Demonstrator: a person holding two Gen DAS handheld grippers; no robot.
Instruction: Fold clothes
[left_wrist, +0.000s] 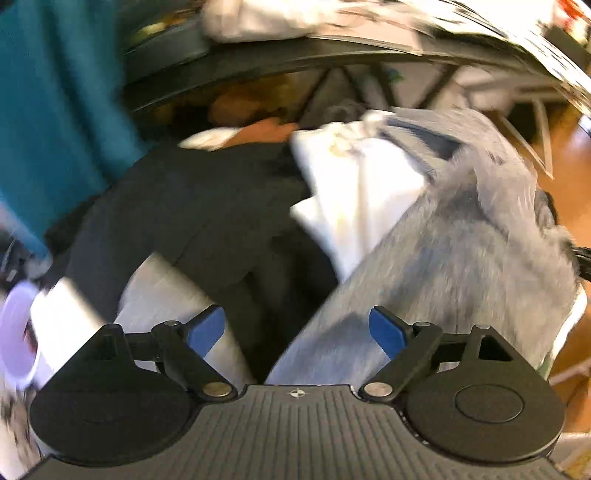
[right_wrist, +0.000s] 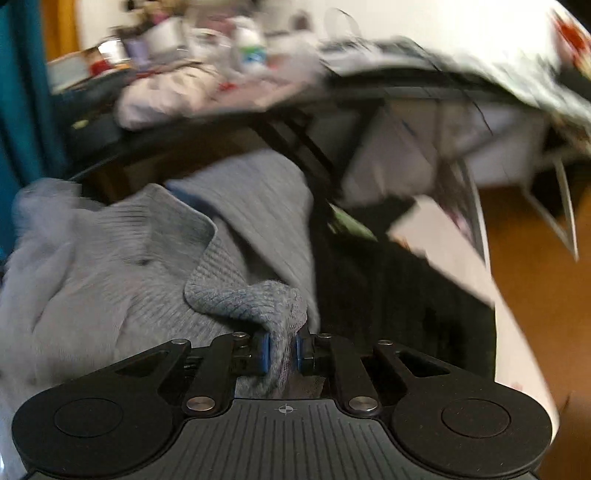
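Pinching a hem of the grey sweater (right_wrist: 155, 251), the right gripper (right_wrist: 282, 350) has its bulk trailing toward ten o'clock; the left gripper (left_wrist: 297, 330), fingers spread and empty, hovers over the clothes pile (left_wrist: 229, 221).

Your right gripper (right_wrist: 282, 350) pinches the sweater (right_wrist: 110, 258) heaped leftward; the table (right_wrist: 221, 125) stands behind (clutter on top).

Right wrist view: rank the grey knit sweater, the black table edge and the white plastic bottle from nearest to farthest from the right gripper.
1. Grey knit sweater: pinched between the fingers of the right gripper, spreading left.
2. Black table edge: beyond the sweater, crossing the middle of the view.
3. White plastic bottle: farthest, among blurred clutter on the tabletop, upper centre.
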